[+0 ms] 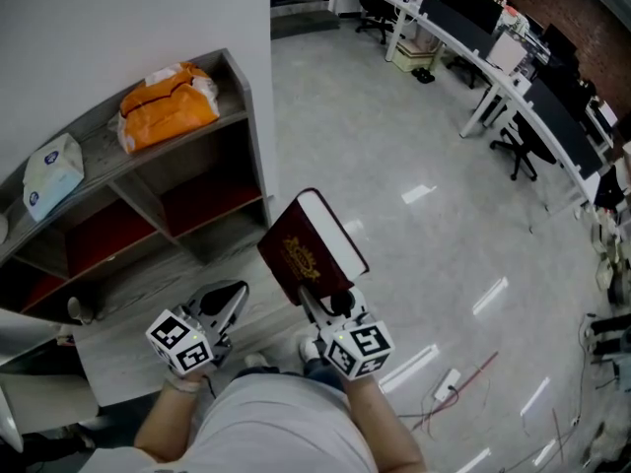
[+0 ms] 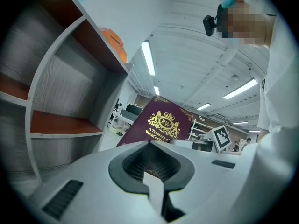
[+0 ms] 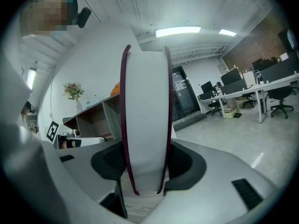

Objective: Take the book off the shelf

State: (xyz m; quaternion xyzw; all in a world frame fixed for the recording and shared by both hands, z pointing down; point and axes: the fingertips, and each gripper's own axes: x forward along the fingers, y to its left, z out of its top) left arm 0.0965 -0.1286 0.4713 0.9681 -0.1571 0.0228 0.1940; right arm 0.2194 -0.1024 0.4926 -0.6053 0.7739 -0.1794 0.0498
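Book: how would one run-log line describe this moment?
book: maroon, off shelf, in the air | right gripper: shut on book | left gripper: shut, empty

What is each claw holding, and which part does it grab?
The right claw grips the maroon book by its lower edge, one pad on each cover. The left claw is shut and holds nothing.

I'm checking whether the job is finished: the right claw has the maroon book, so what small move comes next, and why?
Probably draw the book a bit further from the shelf: the right claw grips its lower edge, it already stands clear of the compartments, and the left claw is shut and empty.
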